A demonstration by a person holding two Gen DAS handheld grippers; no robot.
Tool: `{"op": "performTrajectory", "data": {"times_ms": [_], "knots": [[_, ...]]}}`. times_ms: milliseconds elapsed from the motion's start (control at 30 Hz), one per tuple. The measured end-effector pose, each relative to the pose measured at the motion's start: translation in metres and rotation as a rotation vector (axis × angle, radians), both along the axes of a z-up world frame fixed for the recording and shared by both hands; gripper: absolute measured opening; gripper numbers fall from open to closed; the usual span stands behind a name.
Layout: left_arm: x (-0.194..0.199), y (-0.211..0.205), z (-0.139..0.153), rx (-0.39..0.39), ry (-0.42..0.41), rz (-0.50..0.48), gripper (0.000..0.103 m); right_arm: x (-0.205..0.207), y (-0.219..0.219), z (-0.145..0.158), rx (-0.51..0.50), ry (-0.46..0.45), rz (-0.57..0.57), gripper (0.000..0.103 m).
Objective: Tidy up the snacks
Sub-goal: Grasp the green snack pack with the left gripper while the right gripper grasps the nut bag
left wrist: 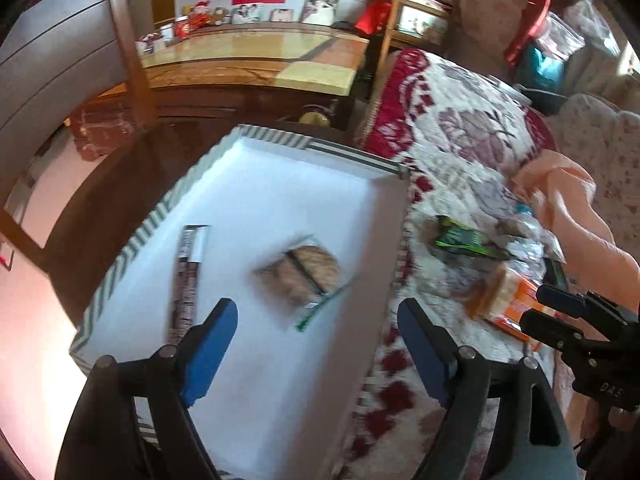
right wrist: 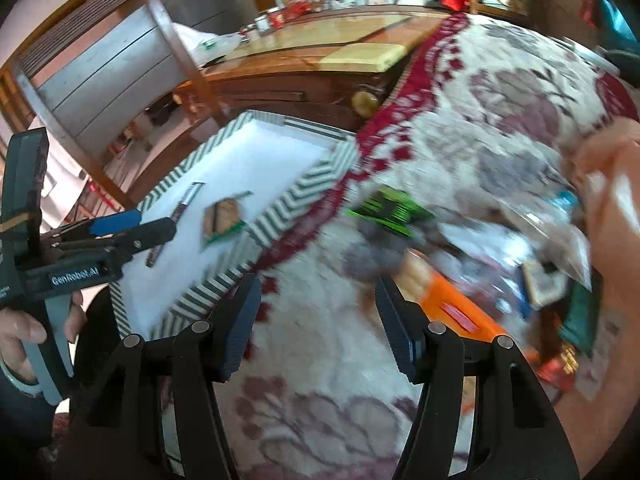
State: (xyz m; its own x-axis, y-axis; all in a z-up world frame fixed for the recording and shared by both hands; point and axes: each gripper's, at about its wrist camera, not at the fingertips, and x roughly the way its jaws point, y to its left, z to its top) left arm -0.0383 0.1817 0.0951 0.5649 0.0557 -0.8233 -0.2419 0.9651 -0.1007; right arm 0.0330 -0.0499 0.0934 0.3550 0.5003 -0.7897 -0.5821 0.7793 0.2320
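A white box (left wrist: 280, 184) with green-striped walls sits on a flowered cloth; it also shows in the right wrist view (right wrist: 280, 208). Inside lie a wrapped brown biscuit pack (left wrist: 304, 272) and a long dark snack bar (left wrist: 188, 276). My left gripper (left wrist: 316, 344) is open and empty above the box's near part; it shows in the right wrist view (right wrist: 132, 228). My right gripper (right wrist: 316, 316) is open and empty over the cloth, beside a pile of snacks: a green-black packet (right wrist: 388, 210) and an orange packet (right wrist: 456, 312).
A flowered red and white cloth (right wrist: 460, 120) covers the surface. A peach plastic bag (left wrist: 568, 200) lies at the right by the snack pile. A wooden cabinet (left wrist: 248, 60) with a glass top stands behind. A chair leg (left wrist: 132, 52) rises at the left.
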Motion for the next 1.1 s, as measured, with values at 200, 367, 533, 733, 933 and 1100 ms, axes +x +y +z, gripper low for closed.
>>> {"op": "performTrajectory", "data": {"times_ms": [200, 367, 533, 733, 933, 1100], "knots": [[0.012, -0.031, 0.001, 0.001, 0.01, -0.063, 0.085, 0.001, -0.038, -0.007, -0.002, 0.017, -0.077, 0.06], [0.032, -0.049, 0.001, -0.014, 0.028, -0.1, 0.086, 0.003, -0.055, -0.01, 0.001, 0.028, -0.104, 0.06], [0.062, -0.071, -0.002, -0.019, 0.05, -0.139, 0.086, 0.003, -0.06, -0.009, 0.0, 0.015, -0.105, 0.06], [0.094, -0.089, -0.013, -0.02, 0.093, -0.171, 0.086, 0.011, -0.073, -0.013, 0.012, 0.031, -0.143, 0.06], [0.125, -0.099, -0.028, -0.032, 0.146, -0.199, 0.086, 0.018, -0.087, -0.018, 0.025, 0.049, -0.174, 0.06], [0.143, -0.109, -0.036, -0.011, 0.176, -0.226, 0.086, 0.021, -0.092, -0.021, 0.034, 0.058, -0.185, 0.06]]}}
